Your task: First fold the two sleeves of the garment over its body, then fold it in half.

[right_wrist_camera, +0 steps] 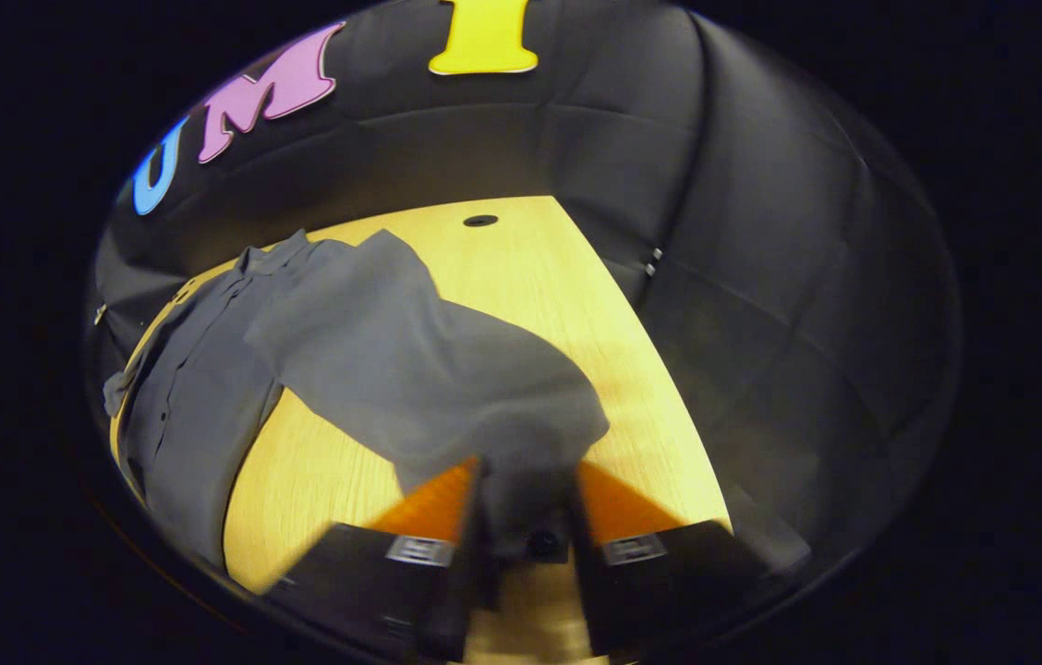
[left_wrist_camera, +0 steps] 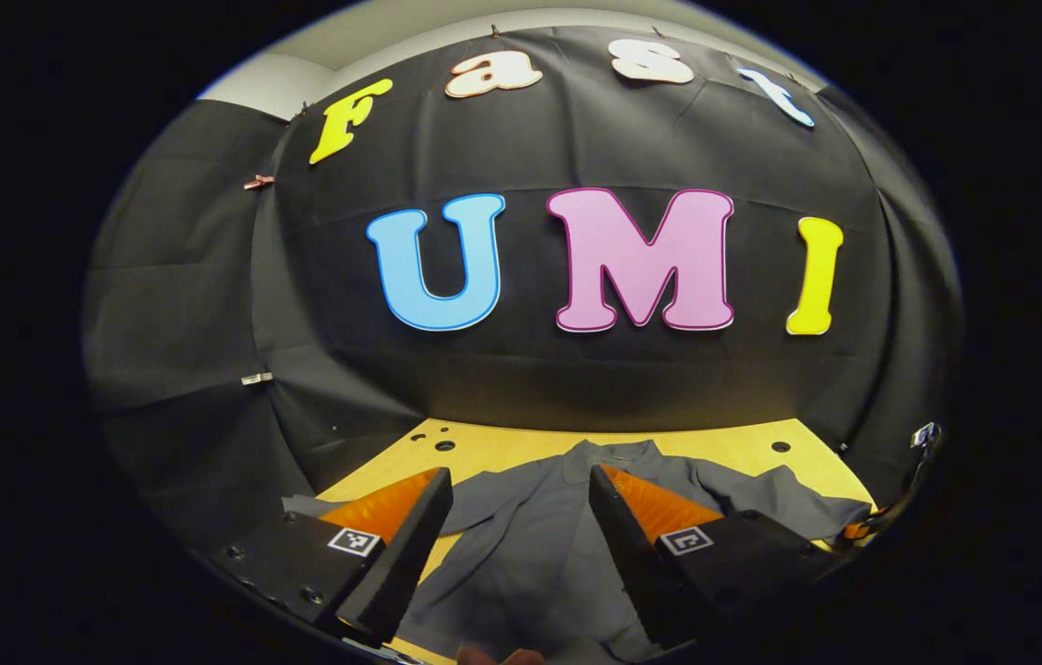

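A grey shirt (left_wrist_camera: pixel 530 545) of thin, soft cloth lay spread on a pale yellow wooden table (left_wrist_camera: pixel 733 448) with a smooth top and a few small round holes in it. In the left gripper view I saw the collar pointing away from me, toward the black cloth wall (left_wrist_camera: pixel 576 369), and the body of the garment running back toward the camera. The left gripper (left_wrist_camera: pixel 521 545) hung above the shirt's body with its two wedge-shaped fingers spread wide apart and nothing between them. At the far right edge of that view I could make out part of the other gripper near the table's side.

In the right gripper view, the right sleeve (right_wrist_camera: pixel 410 369) was lifted off the table and stretched in a broad, wrinkled sheet from the shirt's shoulder toward the camera. Its cuff end sat between the fingers of the right gripper (right_wrist_camera: pixel 526 517), which were drawn in close on either side of the bunched fabric and appeared to pinch it. The picture was blurred there. The shirt's body lay flat at the left of that view, with bare tabletop under the raised sleeve.
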### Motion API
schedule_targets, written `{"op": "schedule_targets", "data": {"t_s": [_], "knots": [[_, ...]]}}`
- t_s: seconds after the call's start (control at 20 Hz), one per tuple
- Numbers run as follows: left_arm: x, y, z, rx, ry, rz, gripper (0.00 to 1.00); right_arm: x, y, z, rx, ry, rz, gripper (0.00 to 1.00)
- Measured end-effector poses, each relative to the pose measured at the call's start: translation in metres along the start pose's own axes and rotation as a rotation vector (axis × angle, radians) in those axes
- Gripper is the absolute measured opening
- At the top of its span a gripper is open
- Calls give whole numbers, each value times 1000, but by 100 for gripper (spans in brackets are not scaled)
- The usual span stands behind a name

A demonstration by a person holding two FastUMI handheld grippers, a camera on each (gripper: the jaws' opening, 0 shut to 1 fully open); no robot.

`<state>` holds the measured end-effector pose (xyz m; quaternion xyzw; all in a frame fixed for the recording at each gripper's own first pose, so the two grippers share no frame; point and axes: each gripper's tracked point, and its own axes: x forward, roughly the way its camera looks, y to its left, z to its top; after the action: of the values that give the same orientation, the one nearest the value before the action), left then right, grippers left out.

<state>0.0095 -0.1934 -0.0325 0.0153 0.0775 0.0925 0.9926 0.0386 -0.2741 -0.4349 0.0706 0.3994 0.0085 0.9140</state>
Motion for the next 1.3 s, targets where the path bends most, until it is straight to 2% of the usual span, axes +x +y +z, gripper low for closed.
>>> {"op": "schedule_targets", "data": {"t_s": [0.1, 0.15, 0.35, 0.55, 0.7, 1.05, 1.3], "knots": [[-1, 6, 1, 1, -6, 9, 94, 6, -1, 2, -18, 12, -12, 6], [-1, 9, 1, -3, -5, 12, 94, 2, -1, 5, -13, 8, -14, 10], [2, 19, 1, -9, -8, -5, 94, -15, -10, 27, 51, -64, -52, 9], [14, 30, -1, -5, -12, -56, 94, -57, -13, 56, 84, -173, -104, 9], [24, 45, -6, -19, -9, -102, 94, -95, 3, 79, 96, -253, -134, 10], [47, 97, -8, -13, -29, -187, 94, -165, 84, 139, 84, -416, -167, 9], [63, 138, -14, -38, -38, -212, 94, -190, 169, 176, 36, -502, -121, 9]]}}
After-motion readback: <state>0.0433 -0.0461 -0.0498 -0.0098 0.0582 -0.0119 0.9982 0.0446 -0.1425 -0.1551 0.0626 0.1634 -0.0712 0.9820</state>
